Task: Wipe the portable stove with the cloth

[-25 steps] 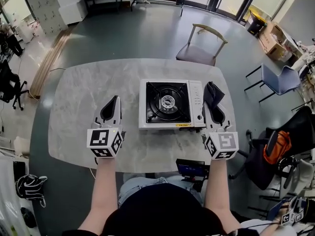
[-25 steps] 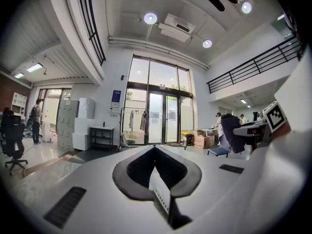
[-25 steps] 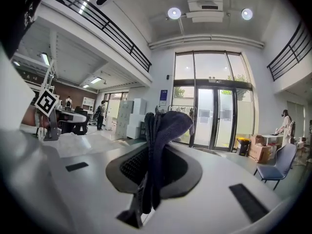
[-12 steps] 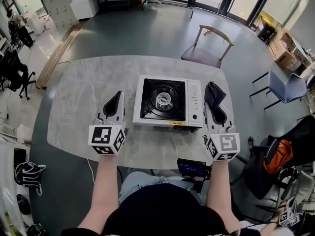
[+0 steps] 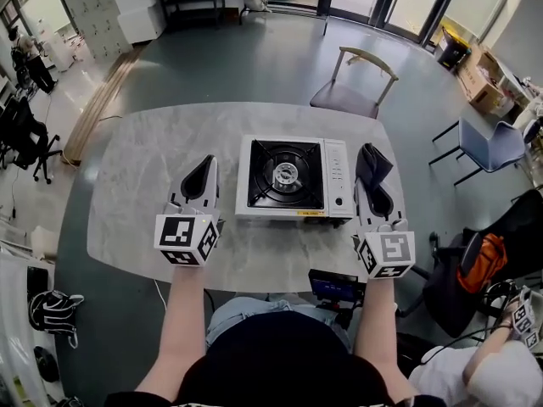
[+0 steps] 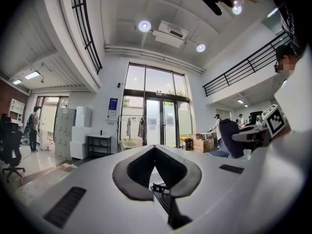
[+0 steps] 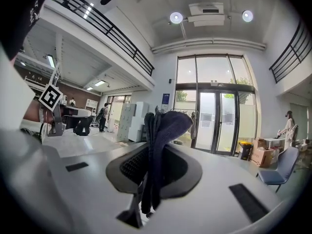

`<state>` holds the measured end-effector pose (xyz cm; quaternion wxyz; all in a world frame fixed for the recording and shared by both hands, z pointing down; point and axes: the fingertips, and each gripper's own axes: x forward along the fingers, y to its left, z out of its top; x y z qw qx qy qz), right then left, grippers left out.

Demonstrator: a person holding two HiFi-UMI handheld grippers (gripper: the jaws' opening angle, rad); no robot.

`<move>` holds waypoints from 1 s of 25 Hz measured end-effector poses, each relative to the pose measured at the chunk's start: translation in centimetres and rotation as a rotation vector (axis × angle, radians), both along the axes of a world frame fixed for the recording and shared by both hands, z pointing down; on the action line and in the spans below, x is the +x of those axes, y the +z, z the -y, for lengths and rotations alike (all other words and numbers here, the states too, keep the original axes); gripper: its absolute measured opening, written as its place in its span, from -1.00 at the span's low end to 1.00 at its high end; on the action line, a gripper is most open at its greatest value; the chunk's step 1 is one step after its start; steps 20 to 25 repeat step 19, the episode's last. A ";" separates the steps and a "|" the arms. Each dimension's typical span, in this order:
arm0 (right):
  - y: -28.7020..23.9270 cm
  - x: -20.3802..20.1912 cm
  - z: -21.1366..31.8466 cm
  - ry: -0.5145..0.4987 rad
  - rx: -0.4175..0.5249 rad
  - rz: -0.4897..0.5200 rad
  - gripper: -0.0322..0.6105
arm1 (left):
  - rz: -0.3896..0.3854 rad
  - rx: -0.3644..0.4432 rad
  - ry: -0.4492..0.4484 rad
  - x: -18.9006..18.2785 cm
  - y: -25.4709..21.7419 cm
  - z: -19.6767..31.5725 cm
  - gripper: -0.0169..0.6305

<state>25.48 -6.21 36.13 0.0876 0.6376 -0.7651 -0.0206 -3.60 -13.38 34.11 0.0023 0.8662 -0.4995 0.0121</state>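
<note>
The cloth [image 7: 159,140] was gripped in the closed jaws of the right gripper [image 5: 370,176], just beside the portable stove [image 5: 293,179] on the worktop [image 5: 144,159]. The left gripper [image 5: 204,171] was closed, empty. Wiping was judged not yet begun.

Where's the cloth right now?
Head view, right side: the cloth is pinched in the right gripper, just right of the stove, close to its control panel.
</note>
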 end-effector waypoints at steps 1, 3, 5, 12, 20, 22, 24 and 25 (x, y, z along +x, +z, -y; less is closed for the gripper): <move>-0.1 0.0 0.0 0.006 -0.001 -0.001 -0.70 | -0.001 0.000 0.005 0.0 0.0 0.1 -0.91; -0.2 0.0 -0.1 0.015 0.000 -0.002 -0.70 | -0.002 0.001 0.014 0.1 0.0 0.3 -0.91; -0.4 0.0 0.0 0.021 0.002 -0.004 -0.70 | -0.005 0.002 0.019 0.1 -0.2 0.6 -0.91; -0.7 -0.1 0.7 0.026 0.009 -0.016 -0.70 | -0.007 0.024 0.024 -0.1 -0.8 1.6 -0.91; -0.8 -0.7 1.6 0.020 0.007 -0.030 -0.70 | -0.002 0.027 0.017 -0.6 -1.0 2.5 -0.91; -0.8 -0.7 1.6 0.020 0.007 -0.030 -0.70 | -0.002 0.027 0.017 -0.6 -1.0 2.5 -0.91; -0.8 -0.7 1.6 0.020 0.007 -0.030 -0.70 | -0.002 0.027 0.017 -0.6 -1.0 2.5 -0.91; -0.8 -0.7 1.6 0.020 0.007 -0.030 -0.70 | -0.002 0.027 0.017 -0.6 -1.0 2.5 -0.91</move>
